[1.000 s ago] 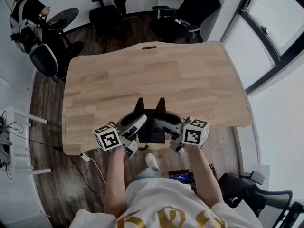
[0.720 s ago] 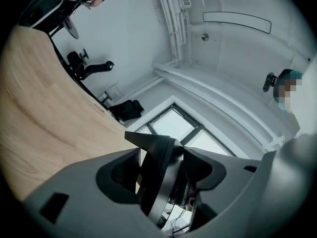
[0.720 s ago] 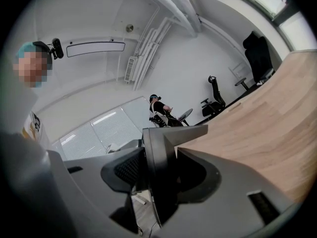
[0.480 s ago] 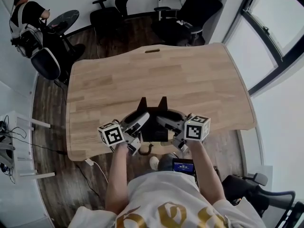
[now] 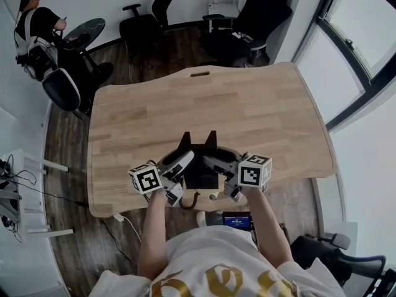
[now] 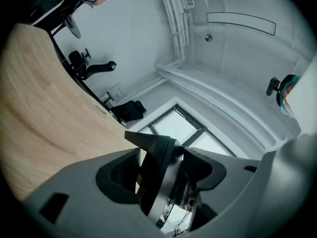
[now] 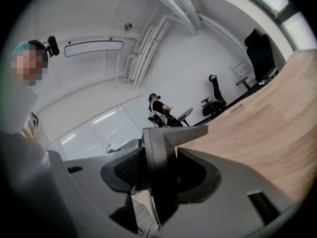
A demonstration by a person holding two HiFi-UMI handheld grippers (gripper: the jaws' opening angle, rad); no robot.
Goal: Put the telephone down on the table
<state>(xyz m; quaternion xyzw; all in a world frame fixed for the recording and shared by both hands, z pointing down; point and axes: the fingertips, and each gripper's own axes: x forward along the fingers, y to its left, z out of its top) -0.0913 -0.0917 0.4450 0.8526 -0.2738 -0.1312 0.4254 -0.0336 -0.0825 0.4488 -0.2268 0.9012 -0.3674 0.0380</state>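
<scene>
A black telephone (image 5: pixel 199 161) with two pointed upper corners hangs just above the near edge of the wooden table (image 5: pixel 247 116). My left gripper (image 5: pixel 180 164) is shut on its left side and my right gripper (image 5: pixel 215 163) is shut on its right side. In the left gripper view the telephone (image 6: pixel 157 175) stands edge-on, pinched between the grey jaws of the left gripper (image 6: pixel 159 182). The right gripper view shows the telephone's (image 7: pixel 161 167) other edge clamped the same way in the right gripper (image 7: pixel 157 180). A short dark cord (image 5: pixel 190 200) dangles under the telephone.
Black office chairs (image 5: pixel 247 23) stand beyond the table's far edge. A person (image 5: pixel 37 30) sits at a small round table (image 5: pixel 83 30) at the far left. A cable slot (image 5: pixel 200 74) marks the table's far edge. A small lit screen (image 5: pixel 236 219) lies below the near edge.
Both grippers have carried the telephone a little farther in over the table's near edge. The dangling cord has come into sight under it.
</scene>
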